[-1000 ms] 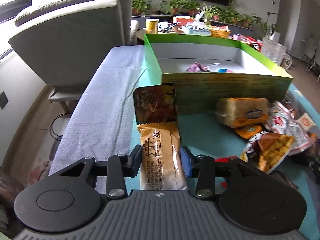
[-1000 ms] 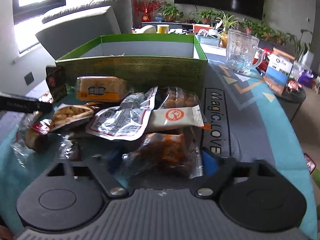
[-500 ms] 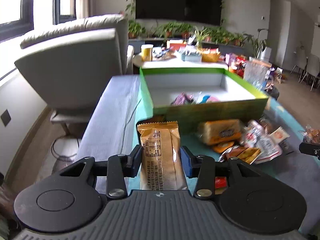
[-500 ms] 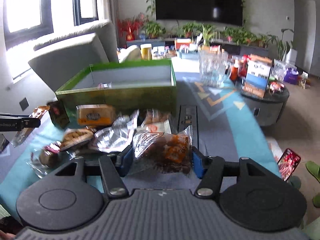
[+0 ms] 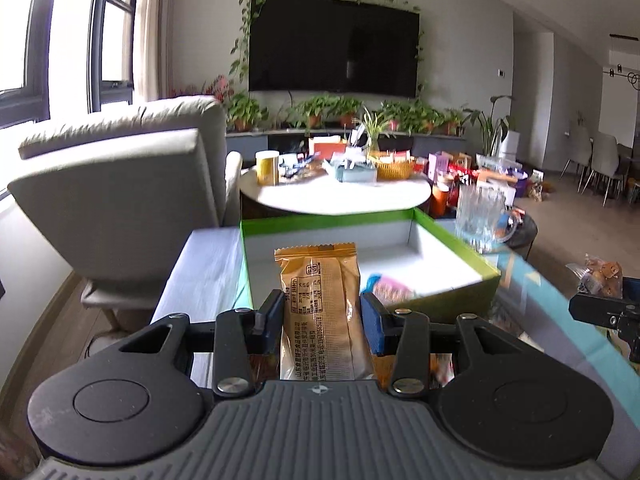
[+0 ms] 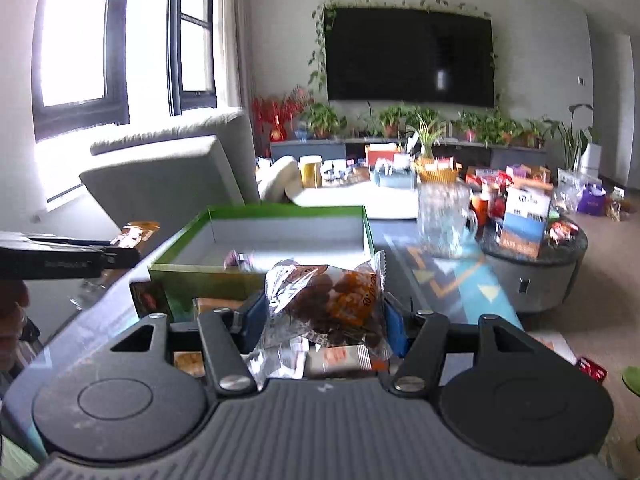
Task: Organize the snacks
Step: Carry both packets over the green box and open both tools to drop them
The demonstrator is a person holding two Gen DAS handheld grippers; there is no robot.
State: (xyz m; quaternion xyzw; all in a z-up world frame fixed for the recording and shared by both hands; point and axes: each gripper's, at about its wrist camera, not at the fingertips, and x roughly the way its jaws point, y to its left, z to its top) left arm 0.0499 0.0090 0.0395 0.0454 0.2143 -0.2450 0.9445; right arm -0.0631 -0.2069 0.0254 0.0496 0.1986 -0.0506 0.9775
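My left gripper (image 5: 322, 316) is shut on a tan snack packet (image 5: 320, 304) and holds it up in front of the green box (image 5: 460, 248). The box's white inside holds a few small wrapped snacks (image 5: 386, 286). In the right wrist view my right gripper (image 6: 324, 318) is shut on a clear bag of brown snacks (image 6: 332, 300), lifted just short of the same green box (image 6: 192, 274). More packets (image 6: 340, 358) lie on the table beneath it. The left gripper (image 6: 72, 260) shows at the left edge there, and the right gripper (image 5: 600, 308) at the right edge of the left wrist view.
A glass mug (image 6: 444, 220) stands right of the box on the patterned cloth. A grey armchair (image 5: 120, 192) is at the left. Behind the box a round white table (image 5: 332, 196) carries a yellow can and baskets. A dark round stool (image 6: 536, 256) holds boxes at right.
Both grippers rose with their packets and tilted up, so the box sits lower in view and its inside shows. The snack pile dropped beneath the grippers.
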